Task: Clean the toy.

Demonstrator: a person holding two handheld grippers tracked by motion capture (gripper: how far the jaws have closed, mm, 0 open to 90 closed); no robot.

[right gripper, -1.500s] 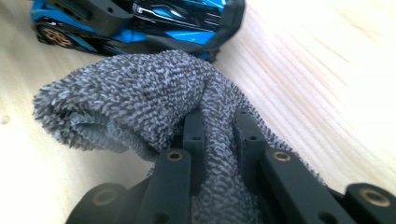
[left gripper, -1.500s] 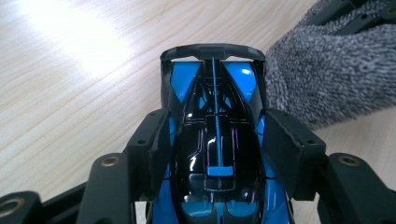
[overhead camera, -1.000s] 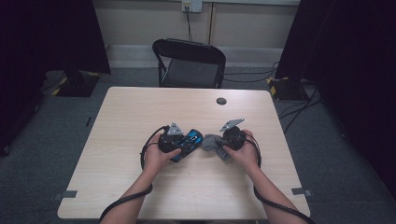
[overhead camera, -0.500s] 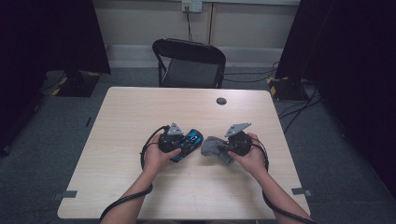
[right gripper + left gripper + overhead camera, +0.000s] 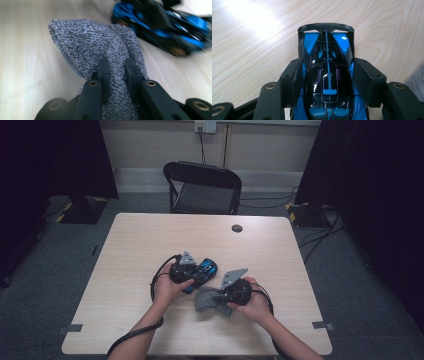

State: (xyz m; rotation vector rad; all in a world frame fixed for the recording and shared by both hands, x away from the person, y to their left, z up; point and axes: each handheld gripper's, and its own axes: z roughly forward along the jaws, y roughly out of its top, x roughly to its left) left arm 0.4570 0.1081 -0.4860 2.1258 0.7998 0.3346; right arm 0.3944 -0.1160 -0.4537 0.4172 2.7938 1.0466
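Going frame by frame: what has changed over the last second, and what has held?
The right gripper, shut on the grey cloth, has drawn away from the toy car, sliding toward the person and slightly right in the high view; a second ago the cloth lay against the car. The left gripper stayed put, clamped on the blue and black car on the table. Nothing was let go.

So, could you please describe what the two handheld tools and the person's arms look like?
Both the left tool and the right tool are black, each topped with a grey three-cornered plate and trailing a black cable. Their jaws are matte black with brass-coloured pivot rivets. The forearms are bare, with no sleeves in view.
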